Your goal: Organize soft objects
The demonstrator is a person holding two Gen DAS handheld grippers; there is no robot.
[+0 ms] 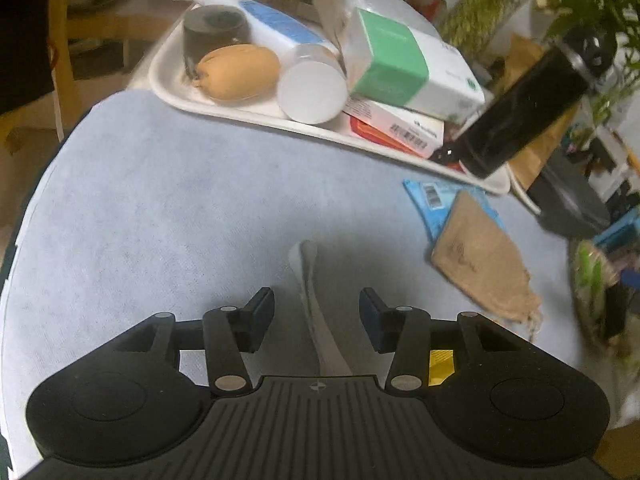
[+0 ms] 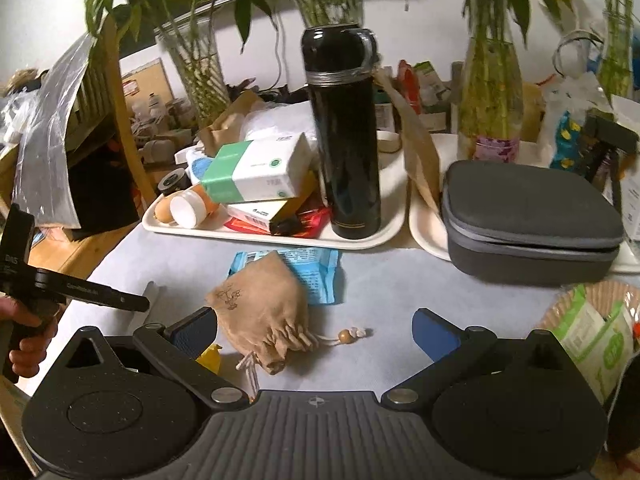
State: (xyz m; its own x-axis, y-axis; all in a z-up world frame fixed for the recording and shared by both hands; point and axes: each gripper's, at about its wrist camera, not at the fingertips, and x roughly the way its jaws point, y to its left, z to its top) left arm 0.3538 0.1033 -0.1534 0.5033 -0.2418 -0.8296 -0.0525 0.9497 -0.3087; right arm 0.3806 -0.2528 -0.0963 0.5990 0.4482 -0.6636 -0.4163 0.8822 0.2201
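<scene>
Left gripper (image 1: 316, 316): our jaws stand apart, astride a raised fold of the pale blue cloth (image 1: 308, 280) but not pressing it; closing now could bunch the cloth.
Right gripper (image 2: 316, 332): jaws released, empty.
Drawstring pouch (image 2: 262, 312): the soft thing lies between our right fingers, partly over the blue packet (image 2: 316, 272); we risk pinching both, or snagging its beaded cord.
Black flask (image 2: 344, 136): upright on the tray (image 2: 276, 240) beyond; dragging the cloth could topple it.

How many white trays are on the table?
2. One tray sits toward the back left, crowded with boxes, a bottle and the black flask. The second tray is to its right, under the grey zip case. Clutter behind could hide more.
</scene>
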